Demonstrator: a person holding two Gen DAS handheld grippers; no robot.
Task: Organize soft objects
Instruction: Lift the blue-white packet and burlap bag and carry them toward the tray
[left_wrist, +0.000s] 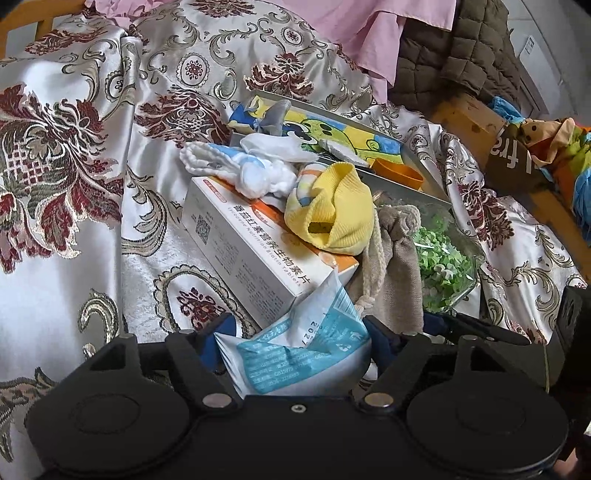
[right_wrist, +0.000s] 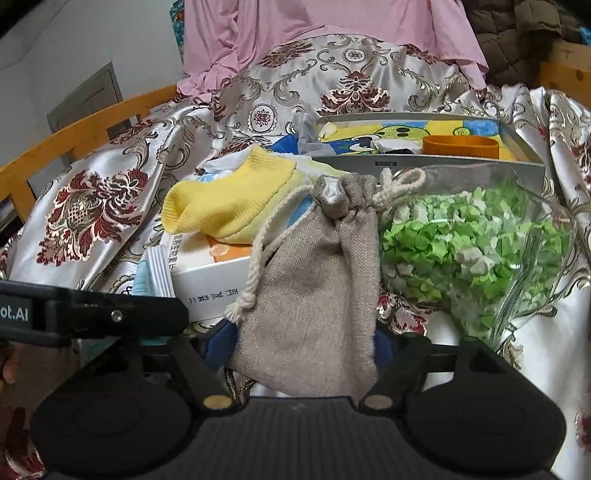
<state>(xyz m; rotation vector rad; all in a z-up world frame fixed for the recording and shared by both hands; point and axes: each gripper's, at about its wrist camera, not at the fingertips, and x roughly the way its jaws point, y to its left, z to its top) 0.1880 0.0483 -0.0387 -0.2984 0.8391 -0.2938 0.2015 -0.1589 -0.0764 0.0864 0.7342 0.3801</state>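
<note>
My left gripper (left_wrist: 301, 336) is shut on a soft blue-and-white packet (left_wrist: 306, 350), with a blue pad against each side of it. The packet leans on a white carton (left_wrist: 240, 240). My right gripper (right_wrist: 303, 347) is shut on the lower part of a beige burlap drawstring pouch (right_wrist: 314, 277), which stands upright between the pads. A yellow sock (left_wrist: 332, 214) lies on the carton, and a bundle of white-and-blue socks (left_wrist: 240, 166) sits behind it. In the right wrist view the yellow sock (right_wrist: 229, 199) is left of the pouch's gathered neck.
A clear bag of green paper bits (right_wrist: 472, 251) lies right of the pouch. Behind it is a metal tray (right_wrist: 424, 160) with a cartoon print and an orange ring (right_wrist: 460, 146). A patterned satin cover (left_wrist: 92, 184) drapes everything; a wooden rail (right_wrist: 74, 136) runs at the left.
</note>
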